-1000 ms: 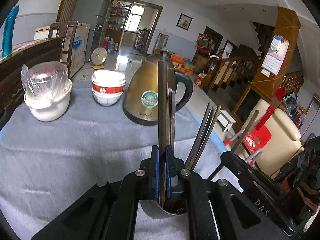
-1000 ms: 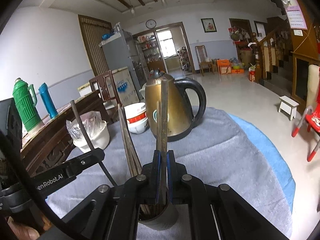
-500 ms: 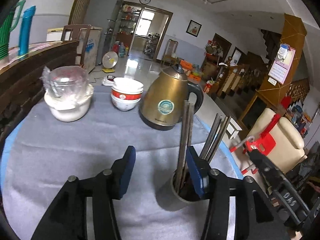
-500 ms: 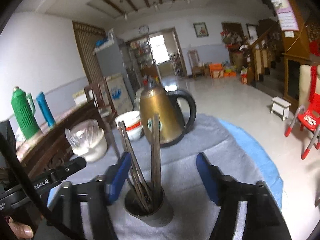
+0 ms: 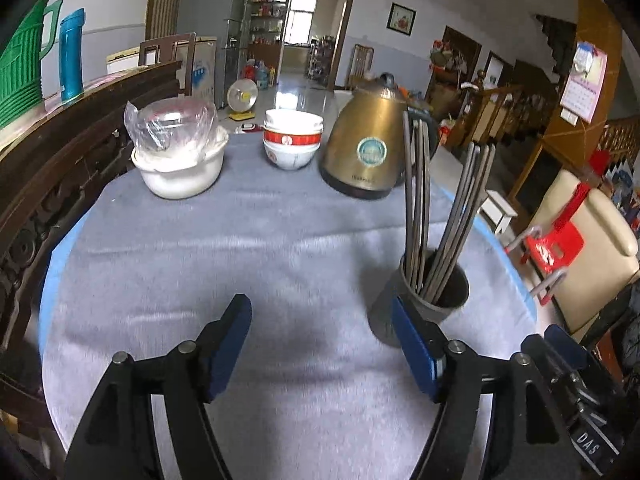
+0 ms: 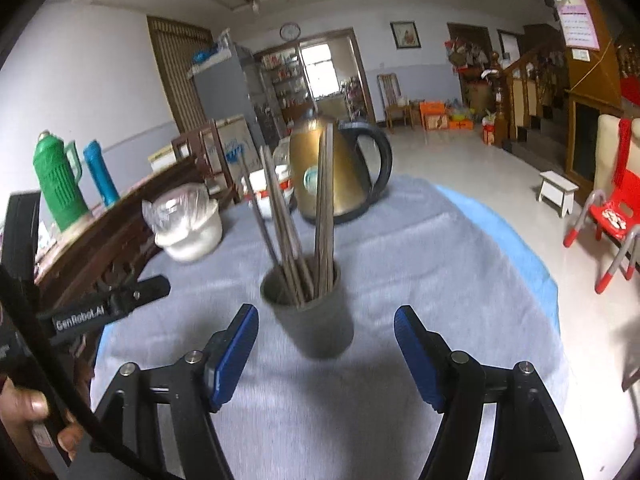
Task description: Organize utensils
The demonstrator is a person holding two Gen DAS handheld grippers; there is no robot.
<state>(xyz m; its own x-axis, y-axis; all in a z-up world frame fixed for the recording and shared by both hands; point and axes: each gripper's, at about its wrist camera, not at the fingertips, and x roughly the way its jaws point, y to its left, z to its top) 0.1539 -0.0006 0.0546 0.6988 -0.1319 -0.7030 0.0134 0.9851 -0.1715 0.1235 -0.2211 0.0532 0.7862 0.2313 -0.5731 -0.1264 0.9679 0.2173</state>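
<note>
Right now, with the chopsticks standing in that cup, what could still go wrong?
The left gripper, jaws just opened and empty, has one finger close beside the grey cup; a nudge might tip it. The chopsticks stand tall and splayed, so the open right gripper could snag them.

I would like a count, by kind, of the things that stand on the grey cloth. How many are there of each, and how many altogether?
Kettle: 1
Stack of bowls: 1 (number of bowls in it unclear)
White pot with bag on top: 1
Cup holding chopsticks: 1
Total: 4 things, counting the stack and the filled cup as one each.
</note>
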